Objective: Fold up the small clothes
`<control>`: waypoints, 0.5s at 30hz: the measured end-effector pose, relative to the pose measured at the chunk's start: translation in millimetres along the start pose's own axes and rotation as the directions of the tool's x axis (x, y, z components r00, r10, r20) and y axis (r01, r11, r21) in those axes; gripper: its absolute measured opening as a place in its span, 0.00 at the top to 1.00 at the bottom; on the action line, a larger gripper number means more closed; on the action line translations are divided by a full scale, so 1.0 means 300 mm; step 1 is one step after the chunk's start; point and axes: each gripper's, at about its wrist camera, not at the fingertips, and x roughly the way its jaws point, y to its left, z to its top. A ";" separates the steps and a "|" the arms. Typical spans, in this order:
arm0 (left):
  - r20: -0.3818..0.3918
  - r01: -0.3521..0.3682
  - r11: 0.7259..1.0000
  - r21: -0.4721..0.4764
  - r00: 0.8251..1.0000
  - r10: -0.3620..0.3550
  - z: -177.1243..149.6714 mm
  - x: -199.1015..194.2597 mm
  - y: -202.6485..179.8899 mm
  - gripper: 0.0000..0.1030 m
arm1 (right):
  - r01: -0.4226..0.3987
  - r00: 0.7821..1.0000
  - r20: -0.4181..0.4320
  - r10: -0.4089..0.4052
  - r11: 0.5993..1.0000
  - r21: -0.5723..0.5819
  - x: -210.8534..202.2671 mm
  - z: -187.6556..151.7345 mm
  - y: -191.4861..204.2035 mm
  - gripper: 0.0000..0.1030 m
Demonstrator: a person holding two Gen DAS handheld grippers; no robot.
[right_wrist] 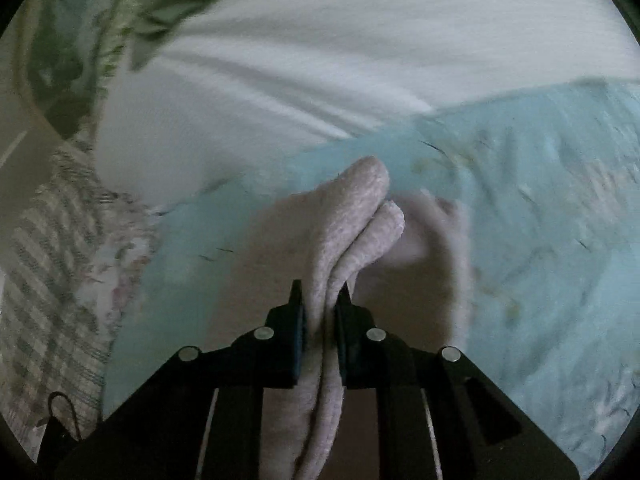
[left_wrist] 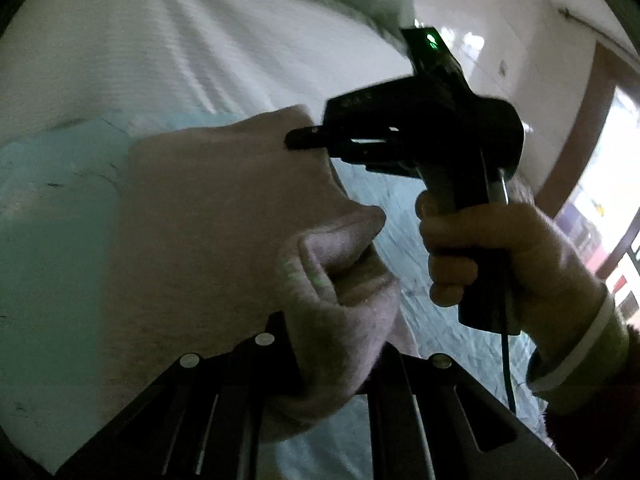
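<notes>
A small pale pink garment [left_wrist: 208, 216] is held up above a light blue patterned cloth [left_wrist: 48, 232]. My left gripper [left_wrist: 320, 364] is shut on a bunched fold of the garment at the bottom of the left wrist view. My right gripper [left_wrist: 296, 140], a black tool held in a hand, is shut on the garment's upper edge. In the right wrist view the right gripper [right_wrist: 322, 304] pinches a doubled fold of the pink garment [right_wrist: 352, 216], which hangs down between its fingers [right_wrist: 294, 320] over the blue cloth [right_wrist: 540, 240].
A white ribbed bedsheet [left_wrist: 160, 48] lies behind the blue cloth. A green patterned fabric [right_wrist: 100, 20] lies at the far left, and a checked floral cloth [right_wrist: 60, 264] at the left edge. A wall and doorway [left_wrist: 580, 140] show on the right.
</notes>
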 end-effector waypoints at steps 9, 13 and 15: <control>-0.057 0.003 1.000 0.015 0.998 -0.002 0.006 0.087 -0.033 0.92 | 0.064 0.998 0.004 -0.064 0.998 0.001 0.018 -0.026 -0.073 0.86; -0.103 0.002 1.000 0.018 0.995 0.000 -0.033 0.114 -0.018 0.87 | 0.066 0.998 0.009 -0.066 0.997 0.050 0.000 -0.051 -0.113 0.65; -0.116 0.030 0.999 -0.012 0.993 -0.031 -0.035 0.101 0.005 0.78 | 0.078 0.996 0.040 -0.081 0.995 0.069 -0.040 -0.069 -0.117 0.43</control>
